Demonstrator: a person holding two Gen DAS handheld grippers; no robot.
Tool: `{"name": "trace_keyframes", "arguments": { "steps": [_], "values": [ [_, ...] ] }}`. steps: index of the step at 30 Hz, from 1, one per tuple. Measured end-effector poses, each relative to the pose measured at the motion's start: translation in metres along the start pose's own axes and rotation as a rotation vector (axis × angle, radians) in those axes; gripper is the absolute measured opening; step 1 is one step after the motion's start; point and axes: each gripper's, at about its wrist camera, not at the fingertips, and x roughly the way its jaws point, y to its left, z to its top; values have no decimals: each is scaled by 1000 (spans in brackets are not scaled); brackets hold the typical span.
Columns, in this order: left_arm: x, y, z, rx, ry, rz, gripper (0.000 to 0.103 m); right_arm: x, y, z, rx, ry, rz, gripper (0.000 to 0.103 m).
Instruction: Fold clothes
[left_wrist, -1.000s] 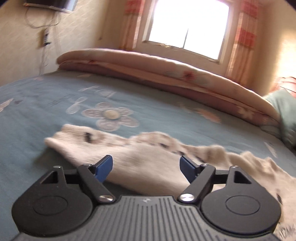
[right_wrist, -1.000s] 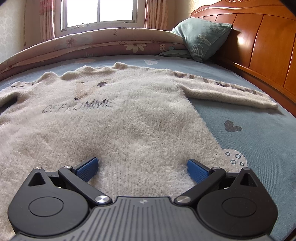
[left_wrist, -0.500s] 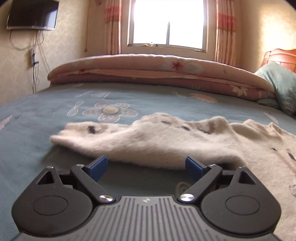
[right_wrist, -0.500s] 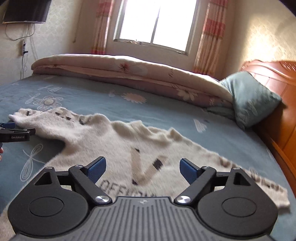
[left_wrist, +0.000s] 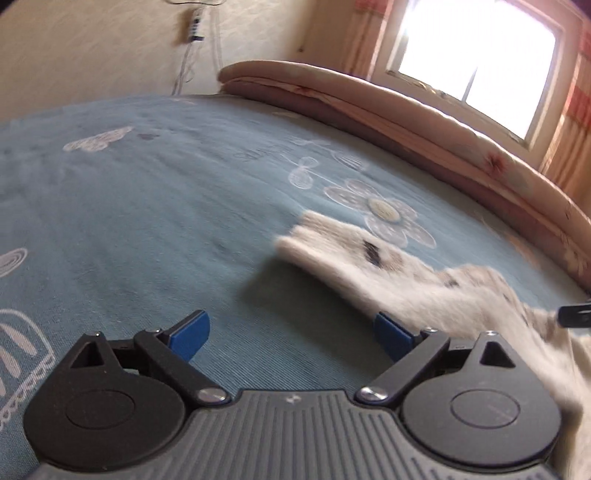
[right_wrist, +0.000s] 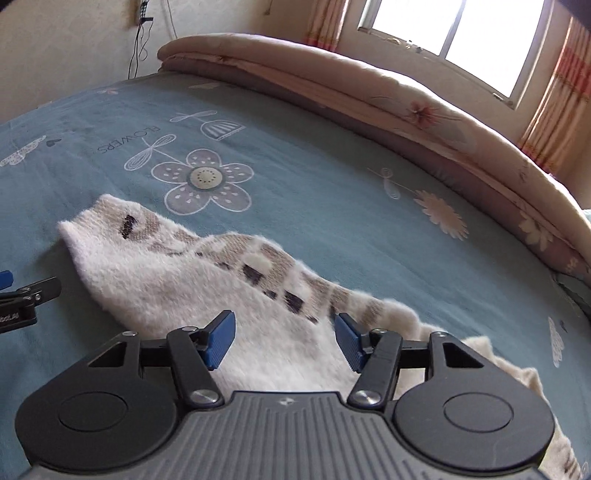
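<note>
While lying flat on the blue bedsheet (right_wrist: 332, 177), fuzzy cream sweater (right_wrist: 177, 280) with sleeve stretched leftward. Left gripper (left_wrist: 291, 332) just opened wide over bare sheet beside the cuff; right gripper (right_wrist: 284, 339) narrowing above the sleeve, gripping nothing.

One fuzzy cream knitted sweater (right_wrist: 177, 280) with brown and dark patches lies on one blue flower-printed bedsheet (right_wrist: 332, 177). One rolled pink floral quilt (right_wrist: 388, 92) and one bright window (right_wrist: 461, 33) appear, plus two black blue-padded grippers (left_wrist: 291, 332) (right_wrist: 284, 339).
</note>
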Motion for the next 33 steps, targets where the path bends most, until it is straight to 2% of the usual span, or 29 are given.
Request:
{"name": "trace_keyframes", "arguments": {
  "steps": [4,9,12,16,19,22,26,28,31,33],
  "values": [
    [4,15,4,-80,8,9,96,38,19,20,9,49,57,65],
    [7,19,7,-98,-2,24,96,95,35,22,17,132,44,65],
    [9,19,8,-95,-3,29,96,107,39,22,24,97,40,66],
    [8,18,8,-92,-3,31,96,97,39,24,15,61,53,66],
    [7,19,8,-97,-4,32,96,72,31,18,45,34,127,66],
    [6,19,7,-98,-4,35,96,44,25,5,-3,7,153,66],
    [7,14,6,-69,0,56,96,11,-3,-13,-32,13,79,66],
    [9,11,6,-51,8,63,96,-2,-27,-24,-5,14,10,66],
    [9,6,6,-38,21,58,96,-6,-64,-44,70,94,-83,66],
    [9,3,6,-37,26,49,96,-1,-80,-58,112,162,-94,66]
  ]
}}
